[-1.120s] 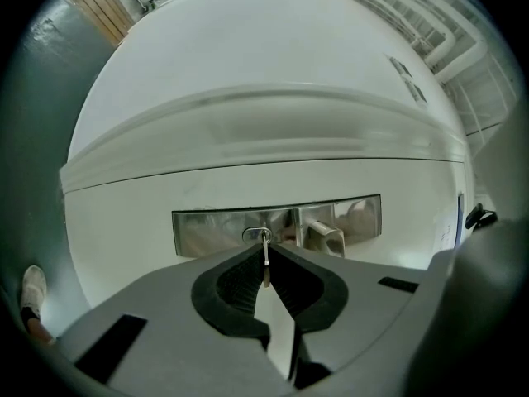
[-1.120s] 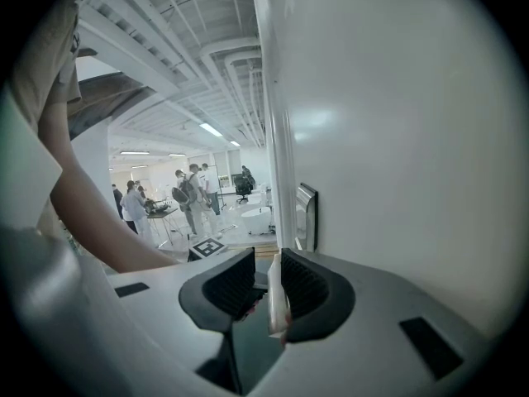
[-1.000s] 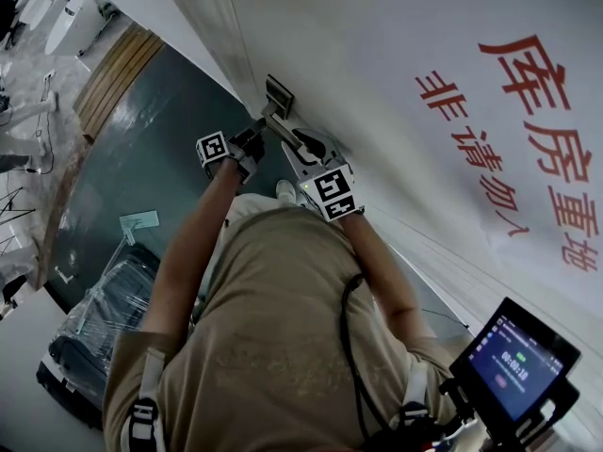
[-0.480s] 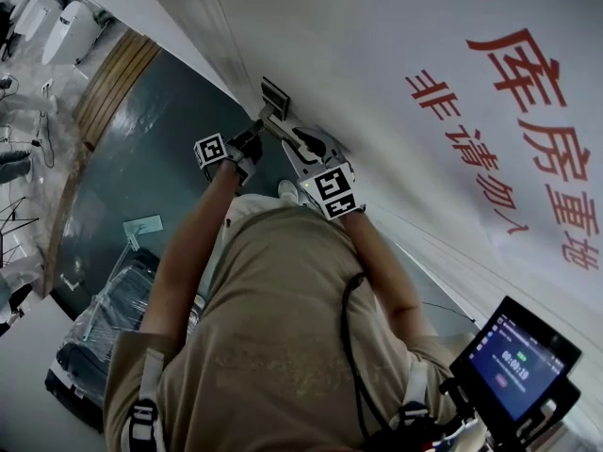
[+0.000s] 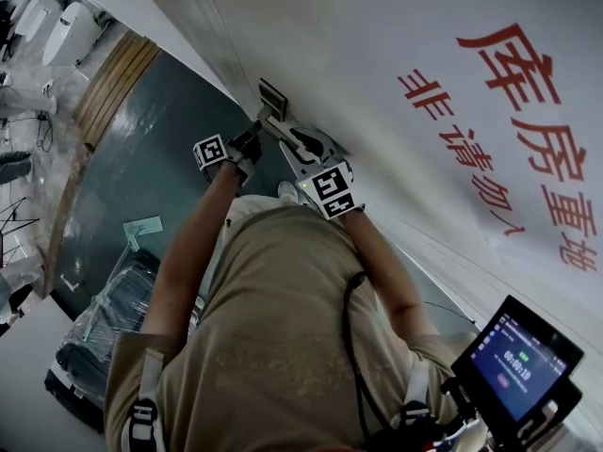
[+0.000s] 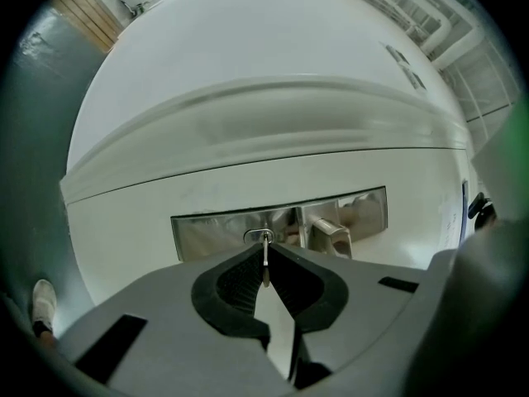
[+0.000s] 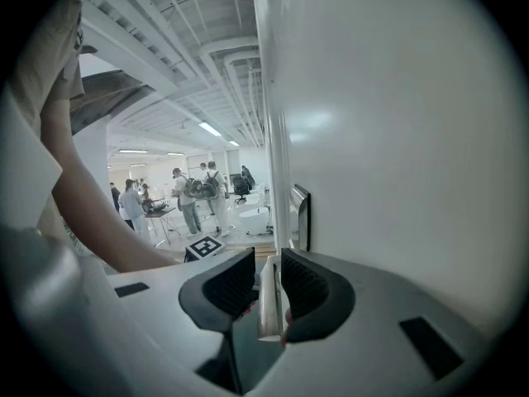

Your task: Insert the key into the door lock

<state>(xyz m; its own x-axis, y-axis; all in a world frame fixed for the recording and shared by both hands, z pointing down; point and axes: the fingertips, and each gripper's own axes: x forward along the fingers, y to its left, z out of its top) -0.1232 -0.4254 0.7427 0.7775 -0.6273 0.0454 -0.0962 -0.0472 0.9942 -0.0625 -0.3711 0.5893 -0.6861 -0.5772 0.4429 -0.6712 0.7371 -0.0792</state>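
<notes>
A thin metal key stands edge-on between the pads of my left gripper, which is shut on it. Its tip is at the keyhole of the silver lock plate on the white door; how deep it sits I cannot tell. My right gripper is shut on the door handle, which runs between its pads just below the lock plate. In the head view the left gripper and right gripper meet at the lock plate.
The door carries large red characters. Plastic-wrapped suitcases stand on the grey-green floor behind the person. A small screen hangs at lower right. Several people stand far off in the room.
</notes>
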